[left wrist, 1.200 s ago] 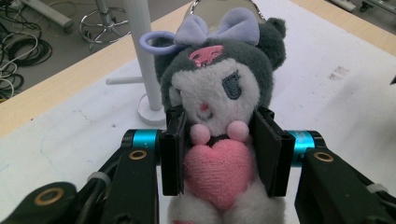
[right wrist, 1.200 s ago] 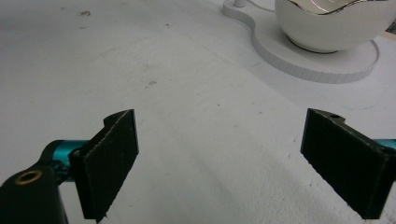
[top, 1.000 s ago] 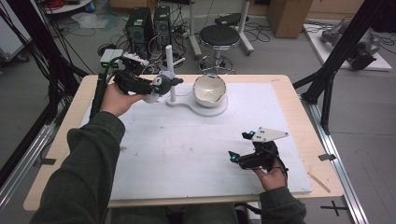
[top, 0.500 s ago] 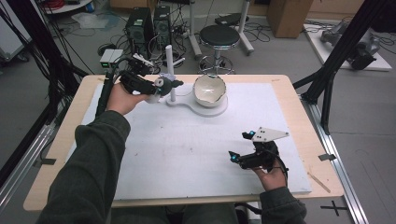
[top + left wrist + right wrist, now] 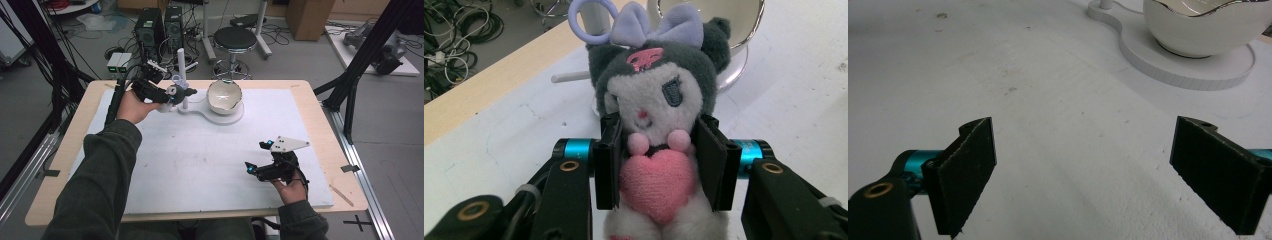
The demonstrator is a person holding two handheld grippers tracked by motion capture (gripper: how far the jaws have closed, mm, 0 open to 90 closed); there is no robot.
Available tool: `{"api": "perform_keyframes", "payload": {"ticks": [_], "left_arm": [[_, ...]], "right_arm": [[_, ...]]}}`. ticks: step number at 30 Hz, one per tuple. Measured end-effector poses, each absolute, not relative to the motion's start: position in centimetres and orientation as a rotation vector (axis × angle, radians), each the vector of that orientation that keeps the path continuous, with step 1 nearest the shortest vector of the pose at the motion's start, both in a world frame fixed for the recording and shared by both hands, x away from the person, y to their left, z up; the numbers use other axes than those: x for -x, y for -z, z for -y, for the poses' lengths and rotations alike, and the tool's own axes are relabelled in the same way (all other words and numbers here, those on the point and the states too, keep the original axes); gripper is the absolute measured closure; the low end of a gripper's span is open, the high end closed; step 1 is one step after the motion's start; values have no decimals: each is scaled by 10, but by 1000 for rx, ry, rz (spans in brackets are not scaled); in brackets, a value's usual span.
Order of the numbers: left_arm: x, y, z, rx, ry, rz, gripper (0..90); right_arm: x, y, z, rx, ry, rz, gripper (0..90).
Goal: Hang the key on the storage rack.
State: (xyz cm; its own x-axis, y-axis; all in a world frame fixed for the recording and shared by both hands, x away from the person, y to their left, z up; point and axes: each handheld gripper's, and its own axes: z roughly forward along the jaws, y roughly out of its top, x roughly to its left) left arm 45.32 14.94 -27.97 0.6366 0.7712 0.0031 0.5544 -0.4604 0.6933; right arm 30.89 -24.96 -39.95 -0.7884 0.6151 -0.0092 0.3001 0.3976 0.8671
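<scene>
1. Wooden table (image 5: 320,107) topped with a white foam mat (image 5: 200,155); lab floor behind with cables, black computer towers (image 5: 160,25) and a round black stool (image 5: 242,39).
2. Left gripper (image 5: 659,165): jaws clamped on a small grey-and-white plush doll (image 5: 659,115), pads pressing its sides at the level of the pink heart on its chest. Doll has a lilac bow and a lilac plastic ring on top.
3. High view: left gripper (image 5: 172,94) holds the plush doll (image 5: 176,92) at the far left of the mat, right beside a white upright post (image 5: 182,67).
4. Post rises from a flat white figure-eight base (image 5: 200,110); a glossy white bowl with wavy rim (image 5: 224,96) sits on the base's wider end.
5. Right gripper (image 5: 1083,165): jaws wide apart, nothing between them, bare mat beneath. High view: right gripper (image 5: 256,170) at the near right of the mat, well apart from the bowl.
</scene>
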Motion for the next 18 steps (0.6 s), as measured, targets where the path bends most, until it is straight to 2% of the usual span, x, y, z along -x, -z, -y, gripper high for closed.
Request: {"api": "perform_keyframes", "payload": {"ticks": [18], "left_arm": [[-443, 290, -146, -2209, -398, -987, 577]], "right_arm": [[-308, 399, 250, -797, -1347, -2324, 103]]}}
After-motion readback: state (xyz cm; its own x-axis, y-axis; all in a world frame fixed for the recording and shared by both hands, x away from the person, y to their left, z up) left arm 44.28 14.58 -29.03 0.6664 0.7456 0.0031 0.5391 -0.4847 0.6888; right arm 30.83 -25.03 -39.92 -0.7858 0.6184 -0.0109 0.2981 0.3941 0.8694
